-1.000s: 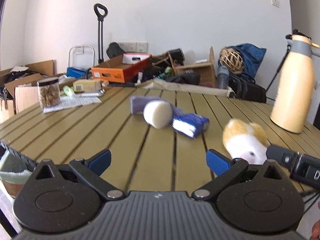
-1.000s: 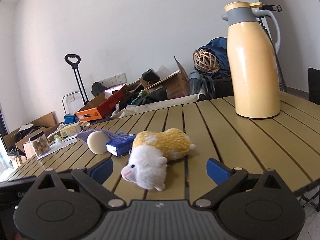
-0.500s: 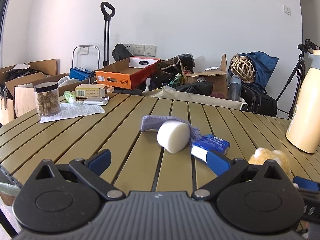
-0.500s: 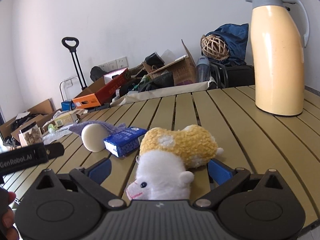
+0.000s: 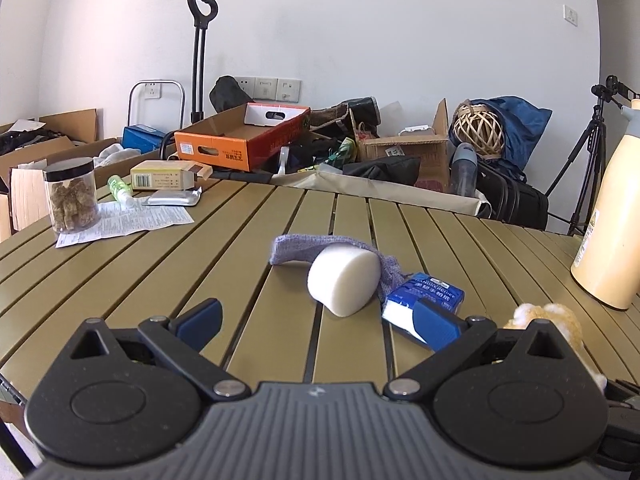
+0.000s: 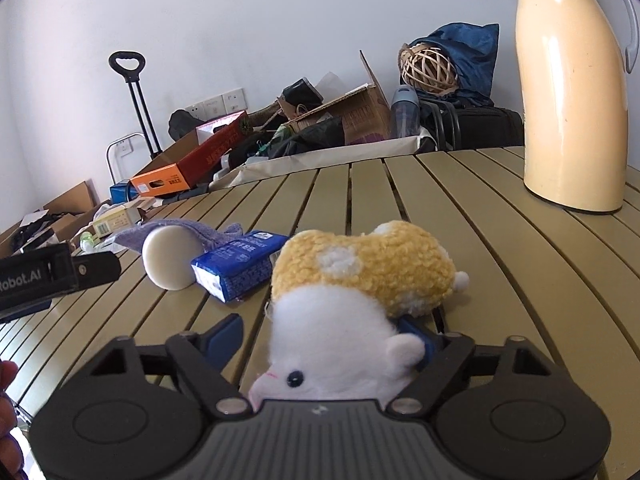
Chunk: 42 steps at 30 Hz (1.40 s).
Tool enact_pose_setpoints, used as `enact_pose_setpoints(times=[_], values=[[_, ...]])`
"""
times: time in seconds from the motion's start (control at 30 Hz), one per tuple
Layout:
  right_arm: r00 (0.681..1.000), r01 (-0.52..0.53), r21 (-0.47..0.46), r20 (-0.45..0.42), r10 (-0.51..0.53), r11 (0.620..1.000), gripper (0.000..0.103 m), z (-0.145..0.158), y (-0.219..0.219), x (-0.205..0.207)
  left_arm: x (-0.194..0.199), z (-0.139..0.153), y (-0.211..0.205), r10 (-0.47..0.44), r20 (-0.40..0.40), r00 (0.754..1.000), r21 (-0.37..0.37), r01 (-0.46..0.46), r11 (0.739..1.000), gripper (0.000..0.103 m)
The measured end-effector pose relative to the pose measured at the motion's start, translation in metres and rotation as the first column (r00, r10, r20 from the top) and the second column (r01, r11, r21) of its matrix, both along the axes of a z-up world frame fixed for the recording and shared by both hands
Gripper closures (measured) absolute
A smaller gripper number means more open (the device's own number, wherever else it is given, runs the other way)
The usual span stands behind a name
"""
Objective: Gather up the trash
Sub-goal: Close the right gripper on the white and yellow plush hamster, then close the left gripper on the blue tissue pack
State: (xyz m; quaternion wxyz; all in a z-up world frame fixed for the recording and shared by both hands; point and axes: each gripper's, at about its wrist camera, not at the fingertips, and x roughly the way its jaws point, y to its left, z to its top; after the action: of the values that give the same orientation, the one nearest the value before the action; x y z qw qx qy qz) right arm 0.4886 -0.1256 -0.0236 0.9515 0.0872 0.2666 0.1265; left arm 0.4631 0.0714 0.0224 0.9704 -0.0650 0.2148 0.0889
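Plush hamster (image 6: 360,280) sits between the closing right tool (image 6: 324,334) (left tool (image 5: 316,318) spread).

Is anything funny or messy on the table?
Yes. The white foam cylinder lies tipped on its side over a rumpled purple cloth, against the blue tissue pack. The plush hamster sits between the closing right tongs.

Each gripper, left gripper (image 5: 316,318) and right gripper (image 6: 320,336), is black plastic: a ribbed grey-black centre plate, two round hubs, silver pivot screws, and blue-padded fingers (image 5: 200,318). White lettering marks the left gripper's side.
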Motion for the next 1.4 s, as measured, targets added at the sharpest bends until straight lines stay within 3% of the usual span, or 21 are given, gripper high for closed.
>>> enact_pose_setpoints(times=[0.13, 0.47, 0.67, 0.93, 1.2, 1.4], values=[[1.000, -0.003, 0.010, 0.007, 0.003, 1.000, 0.049, 0.000, 0.000, 0.001, -0.001, -0.003, 0.000, -0.002, -0.006, 1.000, 0.006, 0.002, 1.000, 0.000], [0.996, 0.032, 0.002, 0.079, -0.032, 0.999, 0.051, 0.009, -0.008, -0.007, 0.002, -0.005, -0.012, -0.038, -0.016, 0.999, 0.020, 0.038, 0.999, 0.000], [0.991, 0.083, 0.043, 0.105, -0.087, 0.996, 0.051, 0.017, -0.033, -0.006, 0.021, -0.002, -0.041, -0.110, -0.026, 0.994, 0.089, 0.112, 0.990, 0.000], [0.981, 0.148, 0.078, 0.113, -0.156, 0.986, 0.051, 0.020, -0.069, -0.006, 0.072, -0.013, -0.073, -0.189, -0.132, 0.973, 0.161, 0.210, 0.965, 0.000], [0.974, 0.196, 0.117, 0.095, -0.208, 0.974, 0.051, 0.019, -0.097, -0.002, 0.103, -0.024, -0.080, -0.174, -0.204, 0.963, 0.148, 0.206, 0.967, 0.002], [0.970, 0.210, 0.122, 0.100, -0.223, 0.970, 0.051, 0.019, -0.106, -0.004, 0.119, -0.031, -0.074, -0.156, -0.240, 0.958, 0.101, 0.185, 0.978, 0.015]])
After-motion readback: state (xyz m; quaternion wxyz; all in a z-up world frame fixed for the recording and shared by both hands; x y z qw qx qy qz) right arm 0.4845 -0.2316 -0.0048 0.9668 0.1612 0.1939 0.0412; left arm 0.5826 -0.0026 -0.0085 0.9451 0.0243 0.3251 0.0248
